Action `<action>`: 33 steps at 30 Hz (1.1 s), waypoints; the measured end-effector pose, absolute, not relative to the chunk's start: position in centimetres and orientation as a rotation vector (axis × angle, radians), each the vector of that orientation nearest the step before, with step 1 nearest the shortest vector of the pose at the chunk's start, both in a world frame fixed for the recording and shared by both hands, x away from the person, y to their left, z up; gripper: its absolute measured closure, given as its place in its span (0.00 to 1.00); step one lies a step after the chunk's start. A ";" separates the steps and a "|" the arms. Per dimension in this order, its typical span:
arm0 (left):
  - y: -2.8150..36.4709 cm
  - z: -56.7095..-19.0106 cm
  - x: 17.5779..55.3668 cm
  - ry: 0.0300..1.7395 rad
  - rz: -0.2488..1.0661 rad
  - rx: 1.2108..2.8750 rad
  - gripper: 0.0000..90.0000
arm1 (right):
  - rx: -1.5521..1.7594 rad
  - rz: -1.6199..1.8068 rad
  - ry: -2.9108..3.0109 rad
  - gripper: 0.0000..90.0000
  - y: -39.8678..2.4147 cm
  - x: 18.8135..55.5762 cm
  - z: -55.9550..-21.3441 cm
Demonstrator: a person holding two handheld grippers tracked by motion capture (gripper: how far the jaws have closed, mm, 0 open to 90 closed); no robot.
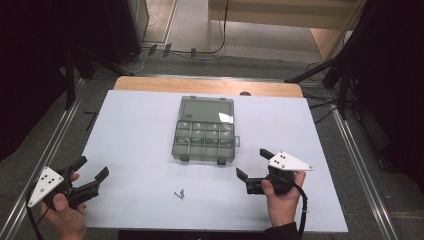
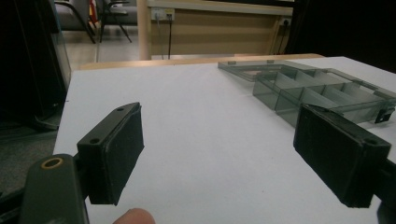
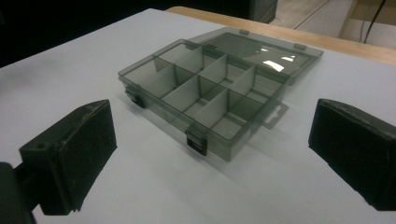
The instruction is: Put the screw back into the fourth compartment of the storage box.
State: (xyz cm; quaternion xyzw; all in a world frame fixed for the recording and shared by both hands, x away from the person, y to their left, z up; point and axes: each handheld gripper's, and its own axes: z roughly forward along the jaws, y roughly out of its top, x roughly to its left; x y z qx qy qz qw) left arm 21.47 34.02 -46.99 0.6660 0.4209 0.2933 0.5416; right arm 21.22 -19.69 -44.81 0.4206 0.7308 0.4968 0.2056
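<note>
Left gripper (image 1: 94,168): lower left of the high view, held in the person's left hand (image 1: 64,216) at the near left corner of the table; a grey 3-cornered plate sits on top. Its 2 jaws stand wide apart with nothing between them. In the left gripper view the gripper (image 2: 219,154) shows bare white tabletop in the gap.

Screws (image 1: 180,193): a few small dark metal pieces lying loose on the white surface, lower centre of the high view, between the 2 grippers and nearer the bottom edge than the box. Too small to count.

Right gripper (image 1: 254,164): lower right of centre in the high view, held in the right hand (image 1: 281,202), a cable trailing down beside the wrist. Its jaws are spread open, holding nothing. In the right gripper view the gripper (image 3: 210,156) frames the box ahead without touching it.

Compartment box (image 1: 204,140): smoky clear plastic, centre of the high view, just beyond the right gripper and well apart from the left one. Dividers split it into small compartments, which look empty in the right gripper view (image 3: 201,100). It also sits at the upper right of the left gripper view (image 2: 322,93).

Lid (image 1: 206,109): swung fully open, lying flat on the table behind the tray, a bright glare patch on it.

Table (image 1: 135,125): white top, with a wooden strip along the far edge.
</note>
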 end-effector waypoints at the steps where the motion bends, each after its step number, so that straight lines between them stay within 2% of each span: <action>1: 34.0 -47.0 21.5 0.999 0.697 1.582 0.18 | 1.171 1.390 2.047 0.02 -19.3 21.3 -44.8; 12: 34.0 -47.0 21.5 0.996 0.691 1.584 0.18 | 1.102 1.397 2.129 0.09 -15.7 22.0 -44.4; 17: 34.0 -47.0 21.5 0.993 0.686 1.587 0.18 | 1.080 1.402 2.144 0.15 -14.3 22.2 -44.3; 26: 33.9 -47.0 21.6 0.989 0.681 1.587 0.18 | 1.049 1.392 2.178 0.17 -12.5 22.5 -44.0; 33: 34.1 -46.9 21.5 0.989 0.682 1.574 0.18 | 1.043 1.387 2.197 0.27 -11.1 22.6 -44.0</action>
